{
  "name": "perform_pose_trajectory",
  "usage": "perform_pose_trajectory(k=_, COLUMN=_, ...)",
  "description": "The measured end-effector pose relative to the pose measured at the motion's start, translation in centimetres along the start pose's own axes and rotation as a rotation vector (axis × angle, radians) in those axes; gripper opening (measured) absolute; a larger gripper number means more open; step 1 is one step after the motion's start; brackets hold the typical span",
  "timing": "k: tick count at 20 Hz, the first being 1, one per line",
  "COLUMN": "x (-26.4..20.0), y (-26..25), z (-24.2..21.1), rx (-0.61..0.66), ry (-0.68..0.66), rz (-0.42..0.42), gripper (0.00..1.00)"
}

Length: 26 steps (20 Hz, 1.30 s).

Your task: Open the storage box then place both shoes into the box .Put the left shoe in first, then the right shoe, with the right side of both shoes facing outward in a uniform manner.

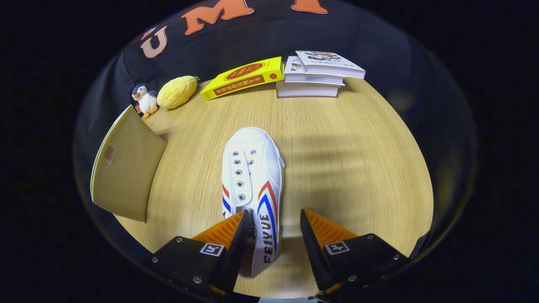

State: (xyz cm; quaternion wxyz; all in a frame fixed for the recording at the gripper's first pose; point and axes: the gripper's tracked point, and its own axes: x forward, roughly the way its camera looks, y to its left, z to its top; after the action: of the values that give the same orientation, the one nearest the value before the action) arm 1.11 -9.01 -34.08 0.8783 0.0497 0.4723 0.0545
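Observation:
A white canvas shoe (252, 168) with red and blue stripes lies on the wooden table (345, 160), its toe pointing away from me. My gripper (274, 211) is open at the shoe's heel end. The left finger (229, 229) sits over the shoe's opening near the tongue. The right finger (322, 229) stands off the shoe's striped side, with a gap between them. That side wall of the shoe lies between the two fingers. A beige storage box (126, 168) stands to the left of the shoe, showing a flat panel with a small tab.
At the table's far edge lie a yellow book (244, 78) and a stack of white books (316, 73). A yellow plush (177, 91) and a small penguin toy (145, 100) sit beyond the box. Bare tabletop stretches to the shoe's right.

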Motion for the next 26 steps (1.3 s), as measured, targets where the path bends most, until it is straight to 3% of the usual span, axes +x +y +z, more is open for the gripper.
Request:
perform_pose_trajectory(k=2, x=0.7, y=0.6, z=-0.7, rx=0.006, ry=0.031, rz=0.027, gripper=0.54)
perform_pose_trajectory(k=3, x=0.8, y=0.5, z=-0.4, rx=0.016, ry=0.025, rz=0.025, gripper=0.39)
perform_pose_trajectory(k=6, x=0.6, y=-0.2, z=-0.3, rx=0.042, ry=0.01, rz=0.029, gripper=0.25)
perform_pose_trajectory(k=7, x=0.8, y=-0.4, z=-0.3, rx=0.078, ry=-0.001, rz=0.038, gripper=0.08)
perform_pose_trajectory(k=9, x=0.7, y=-0.4, z=-0.3, rx=0.134, ry=-0.02, rz=0.058, gripper=0.0)
perform_pose_trajectory(k=19, x=-1.5, y=6.2, z=0.6, rx=0.271, ry=-0.058, rz=0.274, gripper=0.0)
perform_pose_trajectory(k=26, x=-5.7, y=10.8, z=3.9, rx=0.287, ry=-0.151, rz=0.276, gripper=0.0)
